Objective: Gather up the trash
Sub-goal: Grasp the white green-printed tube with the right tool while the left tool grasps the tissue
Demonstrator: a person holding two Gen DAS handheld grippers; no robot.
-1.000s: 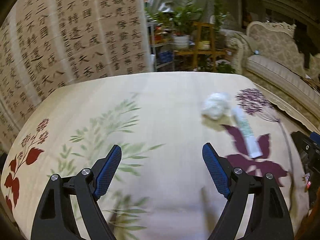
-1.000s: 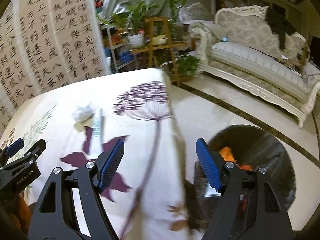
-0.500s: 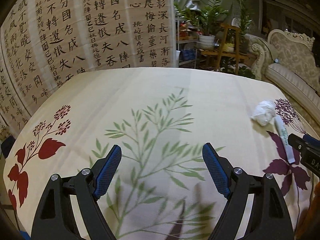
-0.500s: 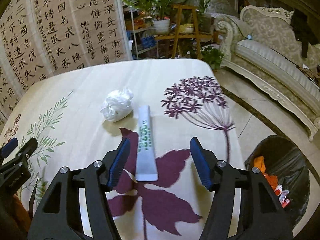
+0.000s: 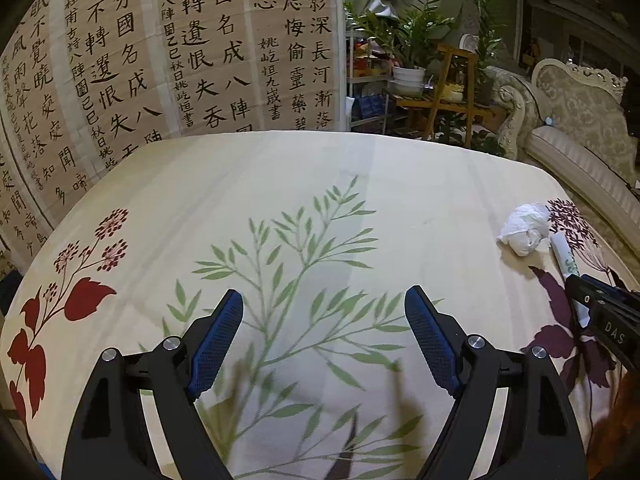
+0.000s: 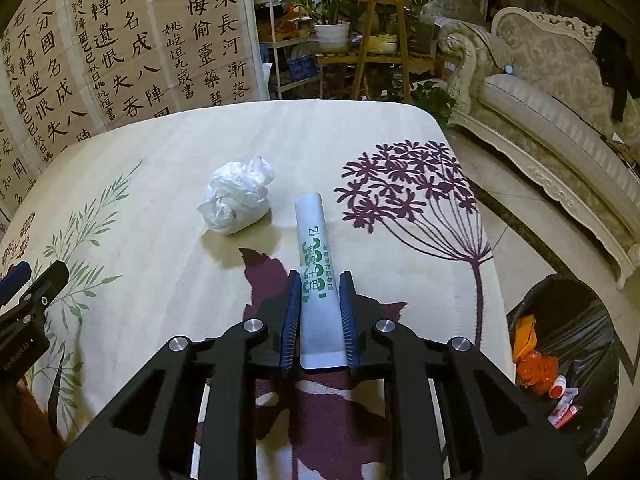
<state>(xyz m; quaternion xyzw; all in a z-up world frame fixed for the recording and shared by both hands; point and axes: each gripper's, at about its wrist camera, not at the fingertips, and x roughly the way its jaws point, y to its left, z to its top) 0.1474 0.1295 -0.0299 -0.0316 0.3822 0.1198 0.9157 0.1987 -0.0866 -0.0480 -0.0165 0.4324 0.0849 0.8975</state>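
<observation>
A white tube with green print [image 6: 316, 280] lies on the floral tablecloth [image 6: 168, 184]. My right gripper [image 6: 320, 284] is shut on the tube's near end, pads on both its sides. A crumpled white plastic wad [image 6: 236, 200] sits just left of the tube's far end. In the left wrist view my left gripper [image 5: 324, 316] is open and empty above the green leaf print, well left of the wad [image 5: 524, 230] and the tube [image 5: 566, 260]. The right gripper's body shows at the right edge there.
A black-lined trash bin [image 6: 560, 352] with orange and red waste stands on the floor to the right of the table. A calligraphy screen [image 5: 160, 60] stands behind the table. A plant stand [image 6: 380, 52] and a cream sofa [image 6: 560, 100] are beyond.
My right gripper has moved onto the tube and closed its jaws on it. My left gripper has crept forward slightly and stays open.
</observation>
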